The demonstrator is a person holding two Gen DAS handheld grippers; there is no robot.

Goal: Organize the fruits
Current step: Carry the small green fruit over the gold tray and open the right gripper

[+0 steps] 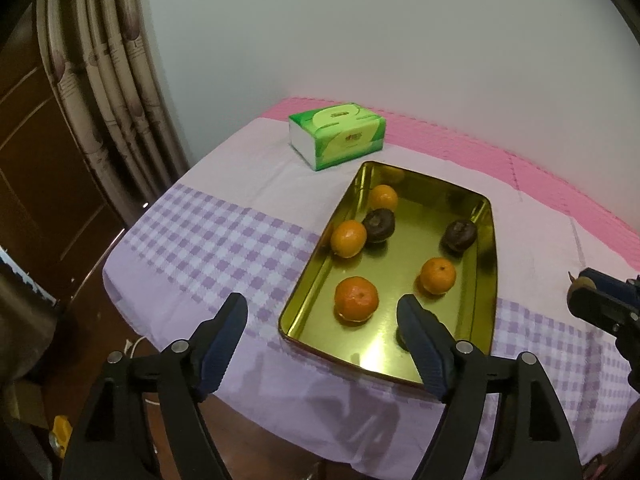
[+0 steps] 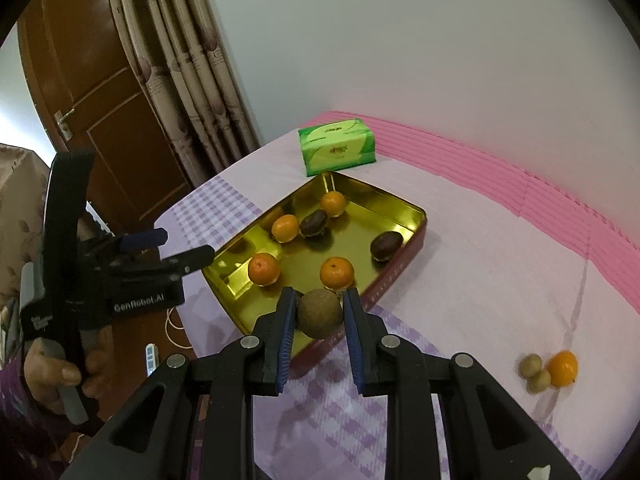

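A gold metal tray [image 1: 486, 276] [image 2: 416, 216] sits on the checked tablecloth and holds several oranges [image 1: 356, 299] [image 2: 337, 273] and two dark brown fruits [image 1: 459, 235] [image 2: 385, 245]. My right gripper [image 2: 319, 310] is shut on a round brown fruit [image 2: 320, 313], held just above the tray's near rim. My left gripper [image 1: 322, 312] is open and empty, over the tray's near left corner; it also shows at the left of the right wrist view [image 2: 184, 248]. An orange [image 2: 563, 368] and two small brownish fruits [image 2: 534, 372] lie on the cloth right of the tray.
A green tissue box [image 1: 338, 136] [image 2: 338, 150] stands behind the tray. A pink mat [image 1: 520, 152] runs along the table's far side by the white wall. Curtains [image 1: 112, 92] and a brown door [image 2: 100, 92] are at the left, past the table edge.
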